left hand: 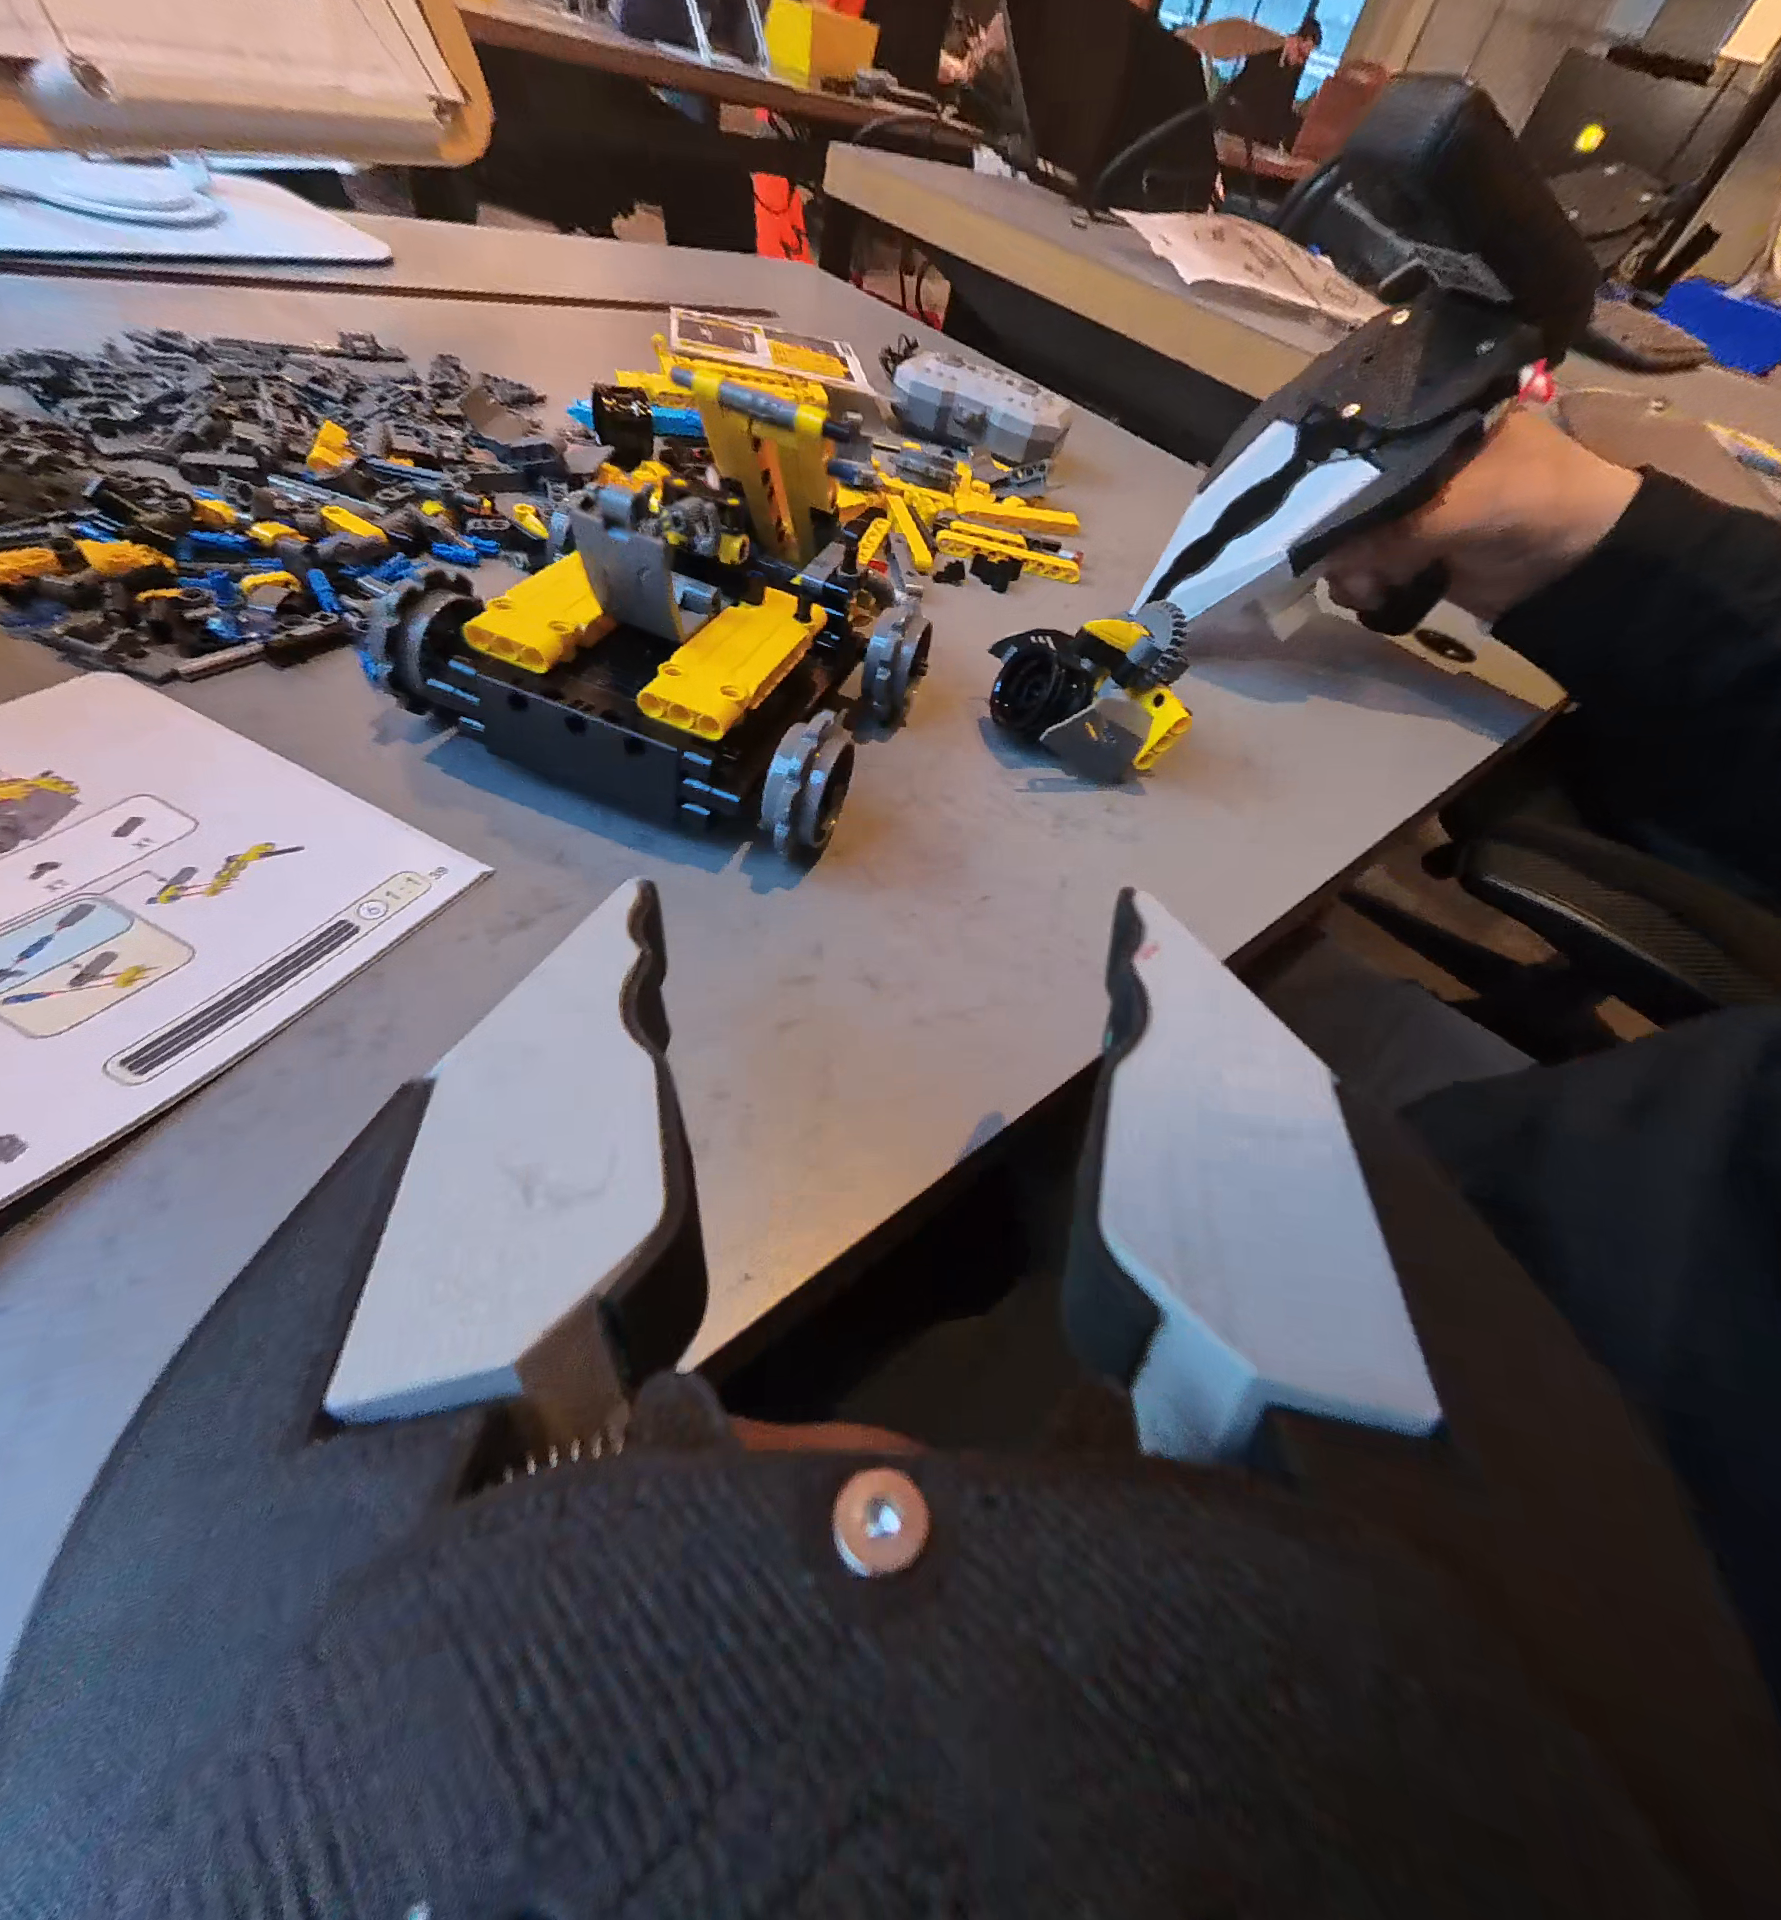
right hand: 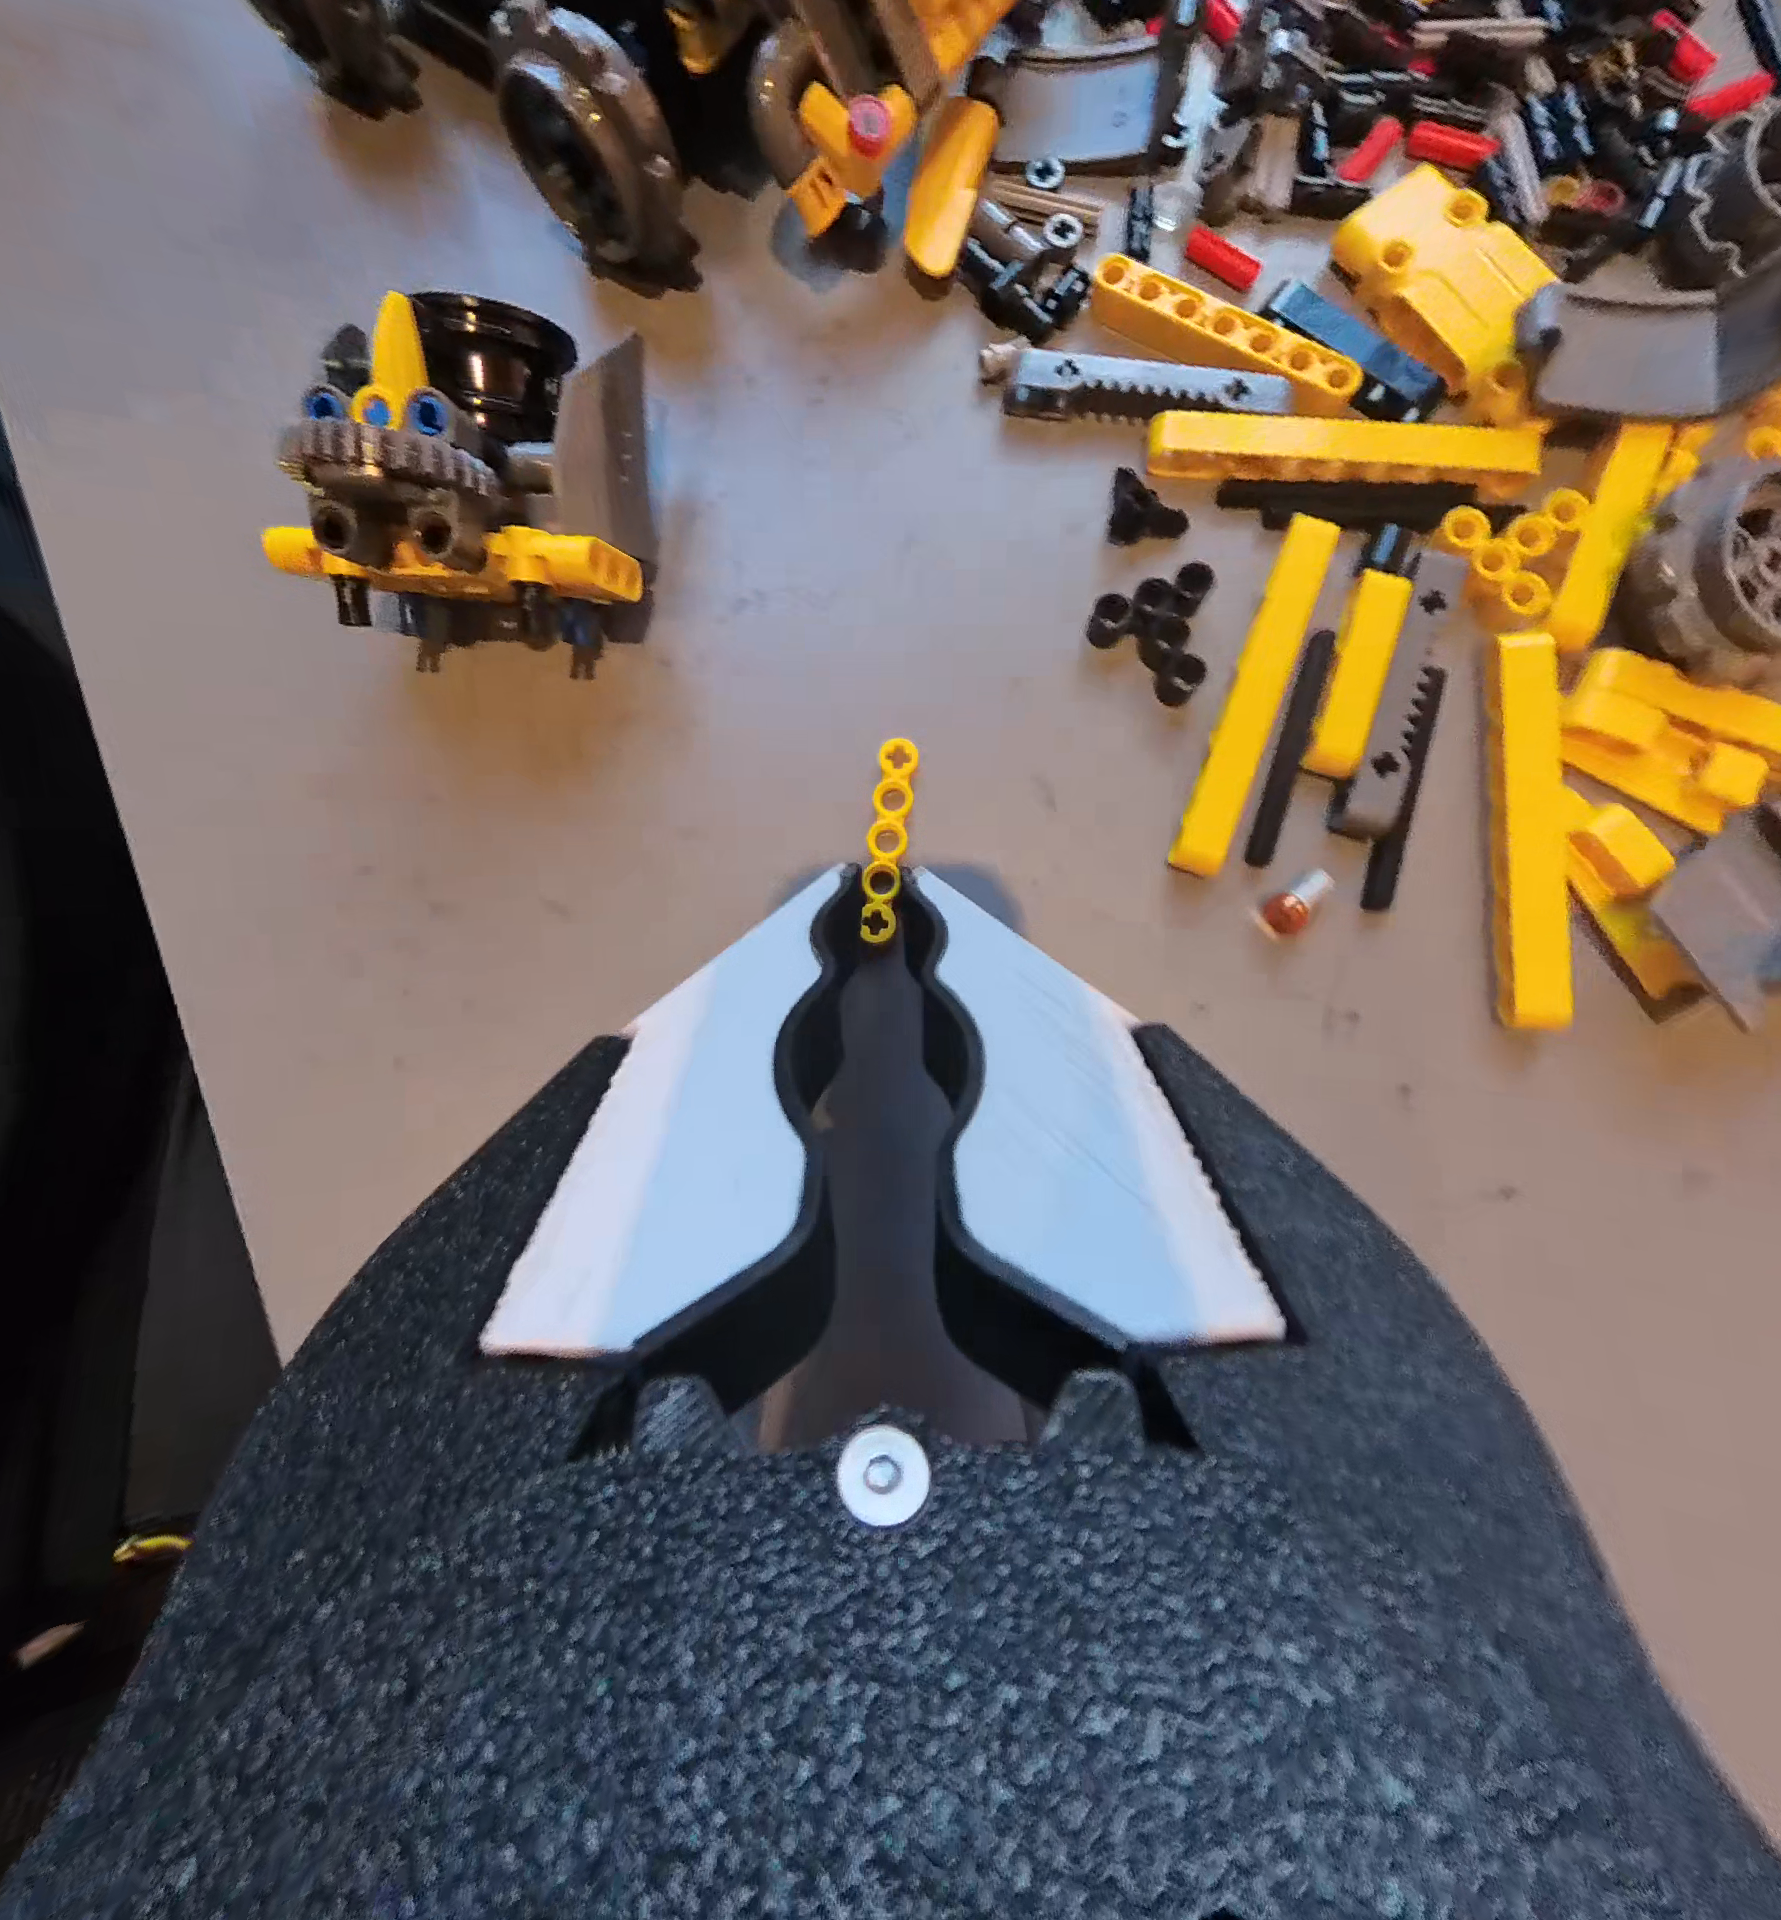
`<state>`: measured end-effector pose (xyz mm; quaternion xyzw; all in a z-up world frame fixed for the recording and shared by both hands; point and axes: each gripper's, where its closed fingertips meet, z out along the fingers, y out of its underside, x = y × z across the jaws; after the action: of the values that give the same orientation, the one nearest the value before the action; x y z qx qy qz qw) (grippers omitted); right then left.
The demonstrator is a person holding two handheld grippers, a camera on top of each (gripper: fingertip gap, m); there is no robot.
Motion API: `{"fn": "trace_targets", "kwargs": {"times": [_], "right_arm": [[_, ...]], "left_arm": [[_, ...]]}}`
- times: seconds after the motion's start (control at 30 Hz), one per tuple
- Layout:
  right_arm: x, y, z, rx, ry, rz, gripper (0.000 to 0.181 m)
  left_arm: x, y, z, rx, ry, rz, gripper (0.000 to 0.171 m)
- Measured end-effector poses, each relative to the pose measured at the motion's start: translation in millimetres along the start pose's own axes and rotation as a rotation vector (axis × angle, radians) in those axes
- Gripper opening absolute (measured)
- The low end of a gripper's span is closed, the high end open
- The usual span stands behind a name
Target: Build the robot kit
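My right gripper [right hand: 881,878] is shut on a thin yellow beam with holes [right hand: 891,821], which sticks out forward past the fingertips above the grey table [right hand: 813,644]. A small yellow, grey and black sub-assembly [right hand: 470,488] with a gear and a black rim sits ahead to the left. In the left wrist view the right gripper [left hand: 1166,613] hovers just beside that sub-assembly [left hand: 1094,686]. My left gripper [left hand: 886,914] is open and empty above the table's near edge, some way in front of a yellow and black wheeled vehicle model [left hand: 647,665].
A printed instruction booklet [left hand: 138,914] lies at the left. Loose black, blue and yellow parts [left hand: 190,509] are spread behind the vehicle, and yellow beams, wheels and red pins [right hand: 1437,499] lie right of the right gripper. A person's sleeve [left hand: 1696,665] is at the right table edge.
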<state>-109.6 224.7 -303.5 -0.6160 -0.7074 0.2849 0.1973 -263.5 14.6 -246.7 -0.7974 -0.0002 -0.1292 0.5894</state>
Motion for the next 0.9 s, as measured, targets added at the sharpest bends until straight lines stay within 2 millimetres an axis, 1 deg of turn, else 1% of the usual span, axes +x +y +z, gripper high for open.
{"fn": "trace_targets", "kwargs": {"times": [0.07,0.13,0.17,0.27,0.33,0.4,0.47,0.57,0.67,0.8,0.9], "right_arm": [[-2.3,-1.1,-0.9,0.004,-0.011,0.007,0.008],[-6.0,-10.0,-2.4,0.031,-0.016,-0.004,0.016],[-6.9,-16.6,-3.9,0.052,-0.015,-0.009,0.017],[-7.2,-43.9,-9.4,0.141,-0.011,-0.027,0.019],[-5.8,-64.2,-11.7,0.207,-0.006,-0.044,0.02],[-0.8,-84.9,-12.1,0.278,0.017,-0.068,0.02],[6.4,-104.8,-11.3,0.359,0.046,-0.079,0.02],[12.8,-129.6,-7.9,0.47,0.035,-0.059,0.021],[21.5,-145.8,-4.0,0.529,0.023,-0.04,0.023],[31.9,-158.9,1.7,0.557,-0.008,-0.047,0.025],[43.5,-164.6,11.4,0.54,0.0,-0.089,0.031]], "left_arm": [[-0.8,1.7,-1.7,0.01,0.015,-0.022,0.084],[-1.2,3.3,-3.0,0.01,0.029,-0.041,0.084],[-1.7,3.3,-3.7,0.012,0.031,-0.048,0.084],[-1.8,1.4,-6.0,0.03,0.027,-0.035,0.084],[-3.2,6.4,-5.1,0.008,0.019,-0.012,0.084],[-6.1,12.2,-3.8,-0.021,0.011,-0.005,0.084],[-6.9,12.6,-3.9,-0.02,0.017,-0.012,0.084],[-9.0,12.5,-4.7,-0.016,0.018,-0.019,0.082],[-12.3,13.2,-4.5,-0.017,0.012,-0.023,0.081],[-16.4,11.4,-5.1,-0.006,0.004,-0.039,0.08],[-17.2,0.7,-6.1,0.018,0.006,-0.086,0.083]]}}
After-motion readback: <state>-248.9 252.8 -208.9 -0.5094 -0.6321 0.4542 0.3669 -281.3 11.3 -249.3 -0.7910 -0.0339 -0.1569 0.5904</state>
